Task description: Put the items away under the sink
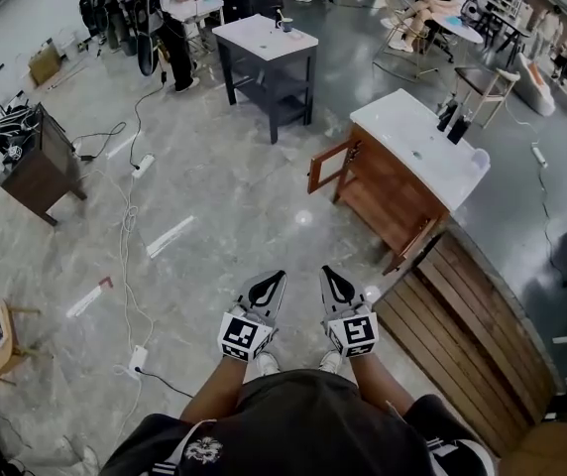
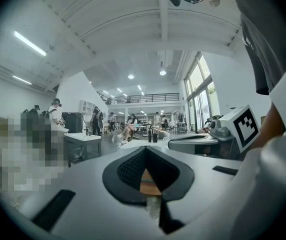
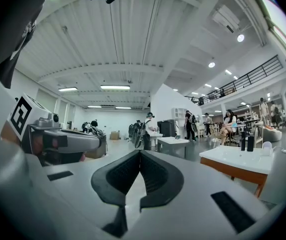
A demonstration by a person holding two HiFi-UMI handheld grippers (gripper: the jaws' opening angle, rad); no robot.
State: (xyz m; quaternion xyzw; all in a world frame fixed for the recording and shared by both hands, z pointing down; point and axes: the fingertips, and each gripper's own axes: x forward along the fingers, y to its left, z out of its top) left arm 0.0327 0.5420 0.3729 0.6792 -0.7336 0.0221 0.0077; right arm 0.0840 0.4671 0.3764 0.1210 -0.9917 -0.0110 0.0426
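The sink cabinet stands ahead to the right, with a white top and a wooden body. Both of its doors hang open. Two dark bottles stand on the top's far side, and a white item sits at its right end. My left gripper and right gripper are held side by side low in front of me, over the floor and well short of the cabinet. Both are shut with nothing in them. The right gripper view shows the sink top and the bottles off to the right.
A slatted wooden counter runs close on my right. A dark table with a white top stands farther ahead, and a brown side table on the left. Cables and a power strip lie on the floor at left. Several people are at the back.
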